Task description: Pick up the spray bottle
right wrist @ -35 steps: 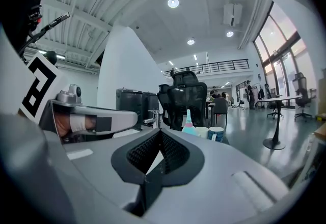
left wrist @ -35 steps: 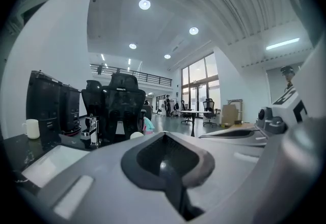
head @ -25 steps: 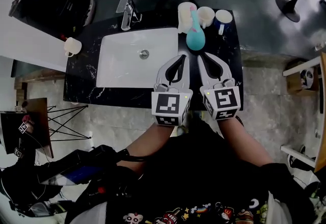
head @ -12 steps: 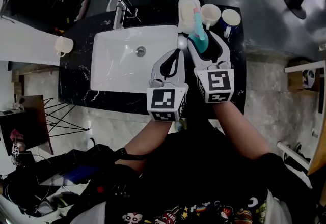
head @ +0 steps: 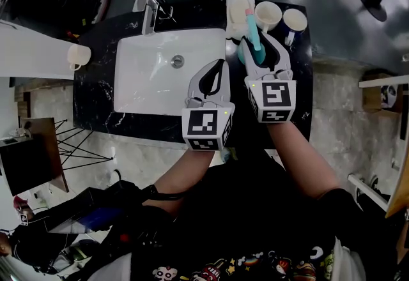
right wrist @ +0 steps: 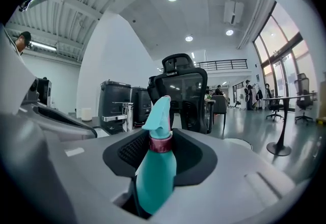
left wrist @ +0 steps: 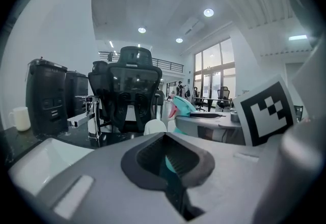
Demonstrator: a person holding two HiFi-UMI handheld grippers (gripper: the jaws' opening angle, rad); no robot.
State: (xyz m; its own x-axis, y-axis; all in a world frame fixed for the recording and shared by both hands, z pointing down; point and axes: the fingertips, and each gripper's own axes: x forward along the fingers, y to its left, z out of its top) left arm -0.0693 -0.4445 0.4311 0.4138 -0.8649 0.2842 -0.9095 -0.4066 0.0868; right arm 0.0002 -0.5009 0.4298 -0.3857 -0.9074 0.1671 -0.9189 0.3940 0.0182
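Nearest the wearer, the left gripper [head: 218, 70] hangs over the front part of the sink [head: 147, 91], about where it was a second ago, its jaws pressed together on nothing. The teal seen through their hollow in the left gripper view is the bottle beyond, not a held thing. Just beside it, the right gripper [head: 263, 50] has advanced from the front of the black counter [head: 96, 104], where it waited a second ago with the bottle standing free ahead of both grippers. Its jaws now pinch the spray bottle [head: 246, 51] by the teal body, below the red collar, with the nozzle pointing away toward the cups [head: 268, 15] at the counter's back edge. Whether the base has left the counter cannot be told. Judged from this, the grasp is made and only the lift remains. Farthest, beyond the faucet [head: 148, 2], stands an office chair [right wrist: 179, 90]
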